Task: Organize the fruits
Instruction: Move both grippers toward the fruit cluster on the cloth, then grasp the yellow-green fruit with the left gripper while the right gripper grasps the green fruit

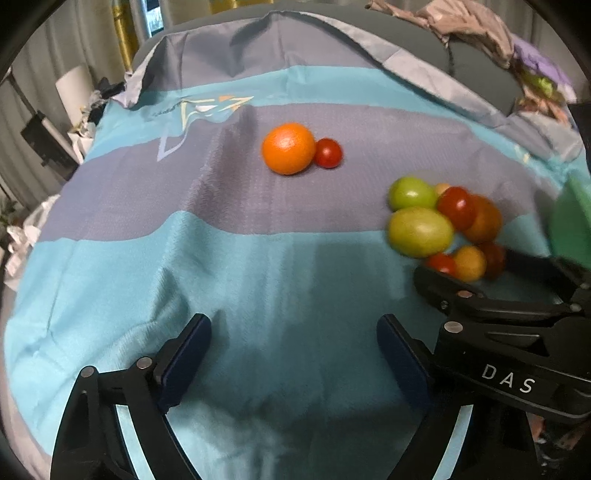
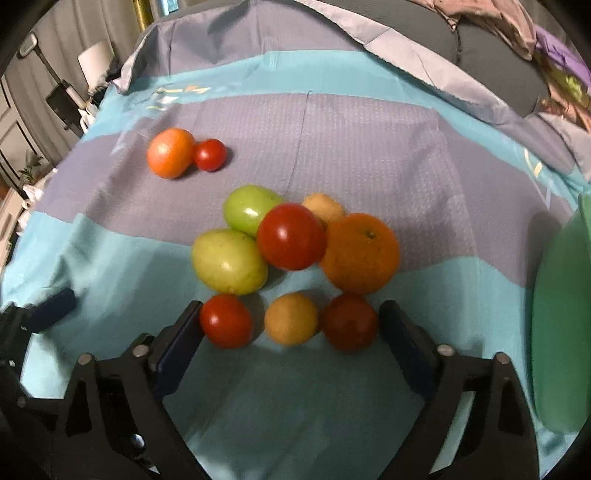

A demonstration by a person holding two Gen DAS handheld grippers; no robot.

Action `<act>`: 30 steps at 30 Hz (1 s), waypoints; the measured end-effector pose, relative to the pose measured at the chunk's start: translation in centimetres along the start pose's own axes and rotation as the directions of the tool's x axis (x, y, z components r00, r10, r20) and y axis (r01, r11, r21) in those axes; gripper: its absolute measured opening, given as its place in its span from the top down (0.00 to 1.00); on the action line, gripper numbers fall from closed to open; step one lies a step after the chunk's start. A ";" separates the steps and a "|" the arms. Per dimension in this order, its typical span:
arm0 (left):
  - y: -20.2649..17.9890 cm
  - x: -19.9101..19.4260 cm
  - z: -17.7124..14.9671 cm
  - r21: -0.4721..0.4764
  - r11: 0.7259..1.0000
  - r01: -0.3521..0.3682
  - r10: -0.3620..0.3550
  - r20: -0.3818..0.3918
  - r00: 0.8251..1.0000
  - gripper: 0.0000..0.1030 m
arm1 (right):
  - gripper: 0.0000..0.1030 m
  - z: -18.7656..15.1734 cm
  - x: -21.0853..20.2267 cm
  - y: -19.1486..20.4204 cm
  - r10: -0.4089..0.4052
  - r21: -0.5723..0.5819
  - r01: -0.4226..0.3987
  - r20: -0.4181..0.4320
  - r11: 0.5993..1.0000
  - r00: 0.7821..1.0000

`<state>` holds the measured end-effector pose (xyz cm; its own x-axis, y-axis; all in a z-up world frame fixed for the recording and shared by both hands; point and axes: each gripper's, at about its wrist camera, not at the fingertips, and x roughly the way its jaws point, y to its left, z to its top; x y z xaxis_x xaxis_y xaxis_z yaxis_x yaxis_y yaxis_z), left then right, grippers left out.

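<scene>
A pile of fruit lies on the blue and grey cloth (image 2: 369,147): two green fruits (image 2: 229,260), a big red tomato (image 2: 291,236), an orange (image 2: 360,253), a small yellow fruit (image 2: 291,318) and two small red tomatoes (image 2: 226,320). My right gripper (image 2: 291,325) is open, its fingers flanking the front row of three small fruits. Apart at the back lie another orange (image 1: 288,148) and a small red tomato (image 1: 328,153). My left gripper (image 1: 293,343) is open and empty over bare cloth, left of the pile (image 1: 443,221). The right gripper's body (image 1: 509,332) shows in the left wrist view.
A green plate (image 2: 557,321) sits at the right edge of the cloth, also in the left wrist view (image 1: 570,221). Crumpled clothes (image 1: 480,33) lie at the back right. A lamp and clutter (image 1: 74,88) stand beyond the left edge.
</scene>
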<state>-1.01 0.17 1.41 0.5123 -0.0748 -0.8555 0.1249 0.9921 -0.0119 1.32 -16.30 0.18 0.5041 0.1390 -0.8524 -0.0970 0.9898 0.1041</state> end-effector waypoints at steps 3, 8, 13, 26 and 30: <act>0.1 -1.4 0.3 -0.016 0.999 0.041 -0.040 0.033 0.999 0.11 | 0.11 0.1 -2.1 -0.2 0.029 -0.004 -0.029 0.046 1.000 0.999; -0.1 -2.9 0.7 -0.007 0.999 0.053 -0.052 0.081 0.995 0.11 | 0.11 -0.6 -5.5 0.6 -0.034 -0.059 0.043 0.148 0.997 0.988; 0.1 -3.5 1.0 -0.023 0.995 0.098 -0.095 0.092 0.991 0.14 | 0.17 0.4 -7.3 0.2 -0.065 -0.052 0.078 0.216 0.996 0.974; 1.0 -3.8 1.2 -0.077 0.981 0.177 -0.172 0.068 0.983 0.28 | 0.33 0.2 -8.2 0.0 -0.034 -0.024 0.040 0.211 0.999 0.977; 1.8 -3.9 1.7 -0.105 0.973 0.206 -0.199 0.067 0.978 0.34 | 0.37 0.4 -8.7 -0.8 0.006 0.011 -0.009 0.195 1.000 0.981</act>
<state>-1.32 2.04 5.60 0.5332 -0.2777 -0.7991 0.1378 0.9605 -0.2418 -2.61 -18.31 7.74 0.6610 0.1486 -0.7355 -0.0916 0.9888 0.1175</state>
